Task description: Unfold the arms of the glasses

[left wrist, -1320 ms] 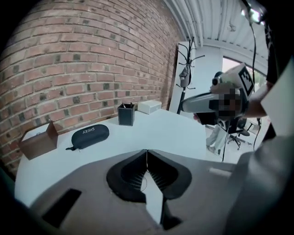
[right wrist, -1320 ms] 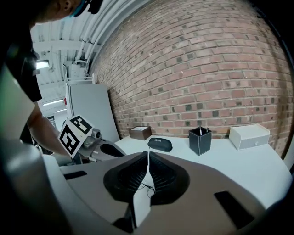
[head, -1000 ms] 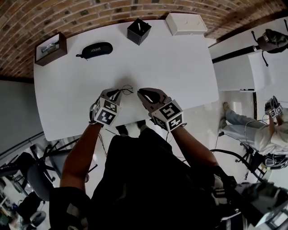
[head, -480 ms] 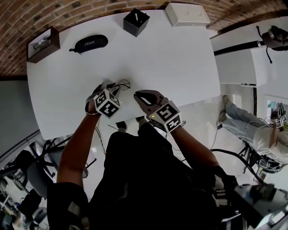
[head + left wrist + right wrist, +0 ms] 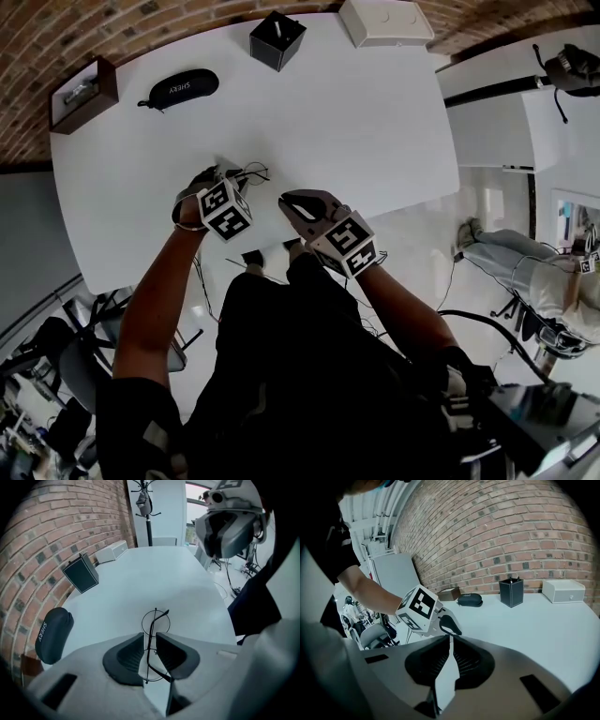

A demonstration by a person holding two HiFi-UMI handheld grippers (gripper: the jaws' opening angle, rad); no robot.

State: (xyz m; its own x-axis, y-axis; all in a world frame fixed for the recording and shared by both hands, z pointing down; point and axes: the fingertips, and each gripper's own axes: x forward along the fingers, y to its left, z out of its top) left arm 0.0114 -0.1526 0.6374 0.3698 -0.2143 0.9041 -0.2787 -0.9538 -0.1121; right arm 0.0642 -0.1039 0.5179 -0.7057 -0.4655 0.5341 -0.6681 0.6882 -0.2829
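Note:
Thin black round wire glasses (image 5: 253, 173) lie on the white table (image 5: 375, 122) near its front edge. My left gripper (image 5: 229, 175) points steeply down over them. In the left gripper view the wire frame (image 5: 151, 629) runs through the gap of the left gripper (image 5: 150, 638), one lens beyond the pads and one below. The jaws are closing, with a gap still at each side of the wire. My right gripper (image 5: 285, 200) hovers just right of the glasses, apart from them. The right gripper (image 5: 450, 639) is shut and holds nothing, and beyond it the left gripper's marker cube (image 5: 417, 609) shows.
Along the table's far edge stand a brown box (image 5: 82, 91), a black glasses case (image 5: 178, 89), a black square box (image 5: 277, 39) and a white box (image 5: 386, 22). A second white table (image 5: 487, 141) adjoins at the right, and a seated person (image 5: 539, 277) is on the floor side.
The left gripper has rolled and sunk toward the table over the glasses. The right gripper has dropped slightly and stayed shut.

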